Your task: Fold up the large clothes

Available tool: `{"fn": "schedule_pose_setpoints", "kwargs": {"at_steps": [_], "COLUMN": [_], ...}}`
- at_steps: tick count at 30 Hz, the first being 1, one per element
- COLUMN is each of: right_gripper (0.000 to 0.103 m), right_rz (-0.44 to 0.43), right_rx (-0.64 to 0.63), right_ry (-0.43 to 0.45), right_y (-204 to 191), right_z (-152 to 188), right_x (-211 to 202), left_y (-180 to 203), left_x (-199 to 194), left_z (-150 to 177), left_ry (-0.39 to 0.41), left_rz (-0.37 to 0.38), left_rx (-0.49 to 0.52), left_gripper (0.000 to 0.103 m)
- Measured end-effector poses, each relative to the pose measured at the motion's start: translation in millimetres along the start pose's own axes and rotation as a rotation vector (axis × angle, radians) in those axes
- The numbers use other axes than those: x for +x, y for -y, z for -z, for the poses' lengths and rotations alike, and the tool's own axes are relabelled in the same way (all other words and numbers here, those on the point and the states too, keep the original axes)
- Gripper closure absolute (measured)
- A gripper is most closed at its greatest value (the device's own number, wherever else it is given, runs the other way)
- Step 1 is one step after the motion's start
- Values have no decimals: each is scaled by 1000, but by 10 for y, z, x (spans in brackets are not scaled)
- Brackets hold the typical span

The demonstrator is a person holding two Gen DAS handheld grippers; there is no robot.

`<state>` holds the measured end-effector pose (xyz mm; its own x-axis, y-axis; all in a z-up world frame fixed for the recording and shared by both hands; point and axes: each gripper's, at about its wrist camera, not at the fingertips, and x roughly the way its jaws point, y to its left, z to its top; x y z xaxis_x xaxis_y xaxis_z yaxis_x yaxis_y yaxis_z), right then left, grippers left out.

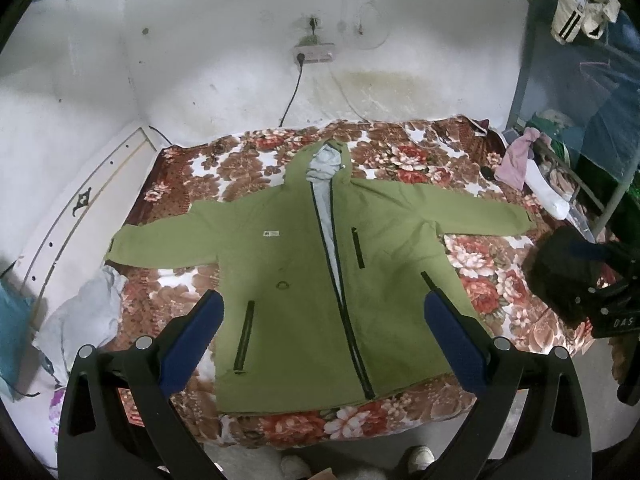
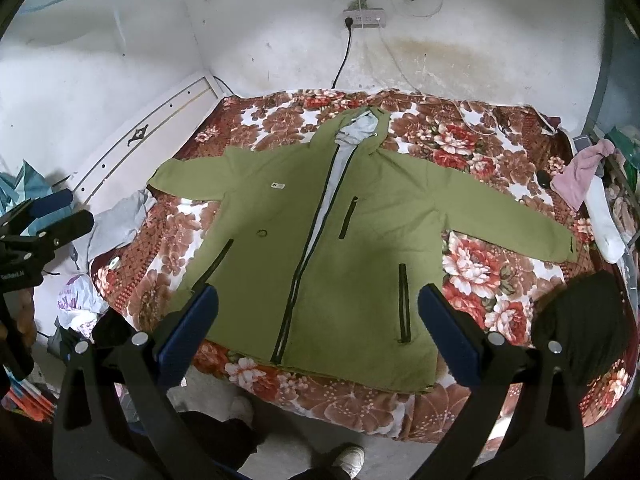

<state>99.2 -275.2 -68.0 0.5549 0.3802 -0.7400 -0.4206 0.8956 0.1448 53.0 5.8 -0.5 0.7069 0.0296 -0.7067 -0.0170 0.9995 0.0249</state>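
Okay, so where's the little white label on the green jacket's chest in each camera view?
Left wrist view: the white label sits left of centre on the green jacket, left of the zipper.
Right wrist view: the label is left of centre and higher in the frame, also left of the zipper.
Shared landmark: the white power strip on the wall, above the hood in both.

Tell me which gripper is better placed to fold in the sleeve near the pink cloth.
Probably the right gripper: its view sits toward that side of the green hooded jacket, nearer that sleeve. Both are open and above the jacket.
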Motion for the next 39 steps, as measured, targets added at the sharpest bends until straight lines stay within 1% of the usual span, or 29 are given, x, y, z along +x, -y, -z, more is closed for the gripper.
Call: {"fn": "schedule_pose_setpoints", "kwargs": {"at_steps": [6,9,13,15,17,18,21,22,24,25,27,29,31,33,35,37,39], "right_gripper": [5,5,5,5,5,5,5,5,5,5,5,5,5,5,5,5,5], "right_rz": [0,-13,-23,-16,-21,-10,20,35,66,77,99,131,159,155,163,166,163], "right_rx": [32,40,44,61,82,81,68,73,99,121,144,126,137,162,179,183,179], "right_ry": [-7,-14,-11,-25,-28,-29,-42,-55,-67,-68,-66,-68,-75,-86,-96,-111,-127], "right_y": [135,208,301,344,375,363,301,278,254,249,222,180,203,252,329,413,521], "right_z": [-61,-171,-351,-431,-537,-595,-758,-834,-942,-1024,-1227,-1434,-1643,-1797,-1965,-2128,-2309], "right_x": [19,92,271,385,522,627,985,1136,1315,1395,1544,1688,1849,1984,2153,2354,2612], "left_y": [182,199,191,149,70,13,-128,-203,-343,-393,-530,-636,-739,-827,-905,-998,-1084], "left_x": [127,152,235,341,492,596,930,1120,1470,1575,1804,1977,2152,2367,2562,2770,3098], "left_z": [-157,-177,-284,-343,-406,-448,-568,-632,-798,-883,-1106,-1297,-1457,-1597,-1715,-1831,-1959], "left_ry": [-19,-28,-29,-56,-78,-75,-71,-76,-103,-104,-111,-117,-123,-140,-150,-162,-199], "left_rz": [-13,-3,-33,-12,36,69,62,64,70,77,116,159,194,216,225,231,223], "left_rx": [30,28,53,40,18,17,60,81,127,140,151,154,155,163,158,119,82], "left_gripper": [5,5,5,5,5,5,5,5,5,5,5,5,5,5,5,5,5]}}
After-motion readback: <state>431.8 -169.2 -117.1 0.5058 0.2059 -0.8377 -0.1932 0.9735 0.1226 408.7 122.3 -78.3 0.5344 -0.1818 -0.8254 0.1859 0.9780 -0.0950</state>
